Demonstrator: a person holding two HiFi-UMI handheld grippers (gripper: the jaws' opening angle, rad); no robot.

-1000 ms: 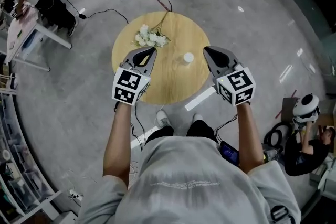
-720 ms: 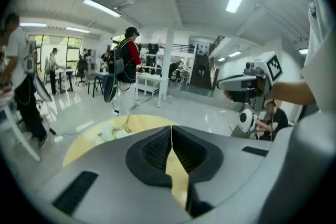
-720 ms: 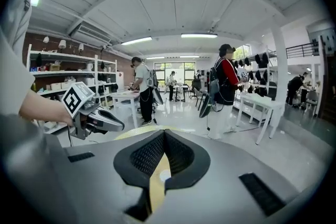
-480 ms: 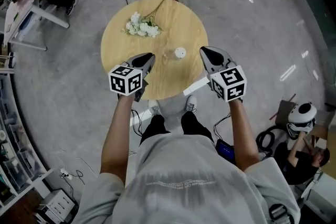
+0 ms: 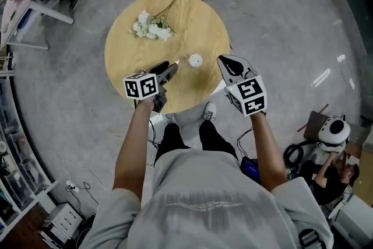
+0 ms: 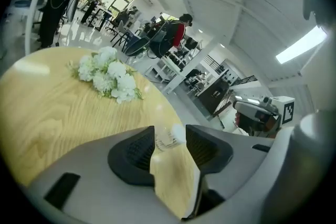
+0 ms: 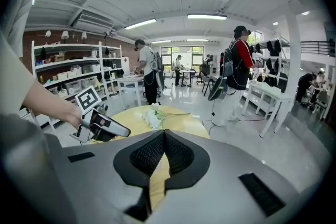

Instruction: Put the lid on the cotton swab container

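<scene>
A round wooden table (image 5: 204, 26) lies beneath the left gripper (image 5: 172, 66). On it, 1 bunch of white flowers (image 5: 148, 28) rests well ahead of that gripper, slightly to its left. Far beyond stands a person in a red top (image 6: 178, 29).

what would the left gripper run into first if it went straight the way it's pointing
Probably the cotton swab container, standing on the table just ahead of the left gripper. Its jaws have just been opening and nothing is between them yet.
</scene>
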